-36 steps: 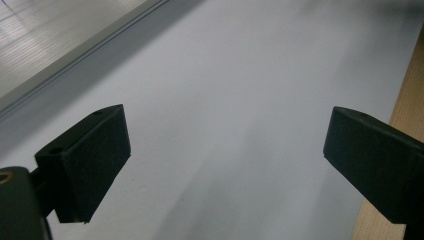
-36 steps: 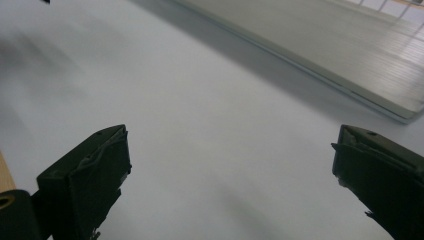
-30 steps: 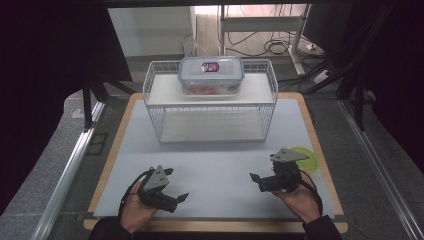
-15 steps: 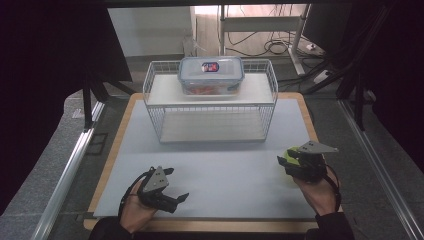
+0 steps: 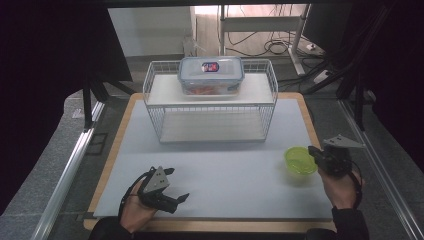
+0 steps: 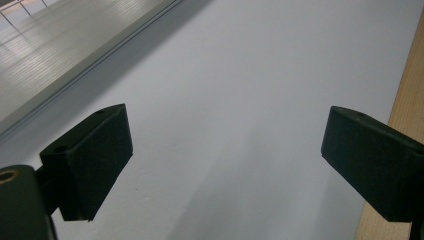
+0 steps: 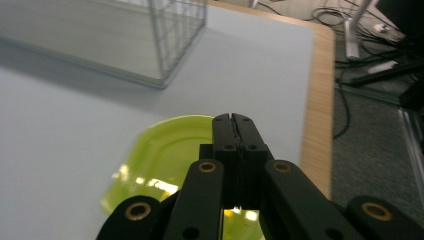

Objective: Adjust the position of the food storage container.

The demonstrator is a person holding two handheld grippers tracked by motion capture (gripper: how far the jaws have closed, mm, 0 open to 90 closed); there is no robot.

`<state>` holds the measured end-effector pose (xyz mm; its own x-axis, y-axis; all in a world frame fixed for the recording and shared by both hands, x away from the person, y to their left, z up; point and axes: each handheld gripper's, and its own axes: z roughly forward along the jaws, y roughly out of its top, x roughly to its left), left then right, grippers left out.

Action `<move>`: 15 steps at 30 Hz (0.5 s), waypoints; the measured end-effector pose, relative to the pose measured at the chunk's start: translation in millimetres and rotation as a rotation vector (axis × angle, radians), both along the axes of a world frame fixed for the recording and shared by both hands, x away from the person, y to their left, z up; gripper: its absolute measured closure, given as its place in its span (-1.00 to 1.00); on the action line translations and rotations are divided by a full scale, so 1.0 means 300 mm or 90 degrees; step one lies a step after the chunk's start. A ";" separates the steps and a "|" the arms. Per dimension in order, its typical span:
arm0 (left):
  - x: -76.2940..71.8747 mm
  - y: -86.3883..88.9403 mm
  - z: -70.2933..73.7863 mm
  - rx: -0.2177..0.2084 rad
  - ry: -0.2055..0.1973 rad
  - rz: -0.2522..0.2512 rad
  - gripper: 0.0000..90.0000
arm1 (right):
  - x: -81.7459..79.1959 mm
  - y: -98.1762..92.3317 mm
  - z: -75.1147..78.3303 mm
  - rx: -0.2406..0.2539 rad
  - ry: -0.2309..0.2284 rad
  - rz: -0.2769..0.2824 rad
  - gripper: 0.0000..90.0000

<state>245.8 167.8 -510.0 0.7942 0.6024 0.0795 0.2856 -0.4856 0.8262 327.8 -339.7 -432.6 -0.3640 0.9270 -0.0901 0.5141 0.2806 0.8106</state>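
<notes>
A lime-green bowl (image 5: 299, 160) (image 7: 165, 150) sits on the pale mat toward the front right. My right gripper (image 5: 313, 151) (image 7: 233, 117) is at the bowl's right side, pointing over it. Its jaws have just been closing and now press flat together with nothing between them. At the front left my left gripper (image 5: 178, 184) (image 6: 225, 160) rests low over the mat, its jaws spread wide and empty.
A white wire rack (image 5: 210, 107) (image 7: 170, 45) stands at the back middle, with a lidded clear food container (image 5: 211, 75) on its top shelf. The mat (image 5: 225, 165) lies on a wooden board (image 5: 310, 120) whose edge borders it. Cables lie on the floor beyond.
The right hand has moved right, off the mat's middle front to the bowl's right side, and its jaws went from wide apart to shut. The bowl and the left gripper stayed put.
</notes>
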 end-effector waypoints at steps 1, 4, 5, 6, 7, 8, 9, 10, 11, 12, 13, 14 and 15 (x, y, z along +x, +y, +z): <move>0.000 0.000 0.000 0.000 0.000 0.000 -0.86 | 0.002 -0.014 -0.002 0.000 0.000 -0.009 1.00; 0.000 0.000 -0.001 0.000 0.000 0.000 -0.86 | 0.014 -0.047 -0.022 -0.002 0.012 -0.033 1.00; 0.000 0.000 -0.001 0.001 0.001 0.000 -0.86 | 0.017 -0.054 -0.028 -0.004 0.014 -0.036 1.00; 0.001 0.000 -0.001 0.002 0.001 0.000 -0.86 | 0.023 -0.064 -0.039 -0.006 0.021 -0.043 1.00; 0.001 0.000 -0.002 0.003 0.003 0.000 -0.86 | 0.027 -0.072 -0.048 -0.007 0.025 -0.048 1.00; 0.002 -0.001 -0.004 0.004 0.005 0.001 -0.86 | 0.031 -0.079 -0.056 -0.008 0.030 -0.052 1.00; 0.003 -0.001 -0.005 0.006 0.006 0.002 -0.86 | 0.034 -0.085 -0.064 -0.007 0.033 -0.054 1.00; 0.005 -0.002 -0.008 0.009 0.008 0.002 -0.86 | 0.037 -0.090 -0.070 -0.009 0.035 -0.054 1.00; 0.005 -0.003 -0.009 0.011 0.009 0.002 -0.86 | 0.042 -0.096 -0.080 -0.010 0.039 -0.055 1.00; 0.005 -0.004 -0.010 0.012 0.010 0.001 -0.86 | 0.045 -0.099 -0.089 -0.009 0.045 -0.056 1.00; 0.004 -0.005 -0.010 0.014 0.010 0.000 -0.86 | 0.048 -0.102 -0.097 -0.010 0.050 -0.058 1.00; 0.004 -0.006 -0.010 0.013 0.010 0.000 -0.86 | 0.051 -0.105 -0.105 -0.012 0.054 -0.059 1.00; 0.004 -0.006 -0.010 0.012 0.010 -0.001 -0.86 | 0.053 -0.107 -0.111 -0.010 0.059 -0.059 1.00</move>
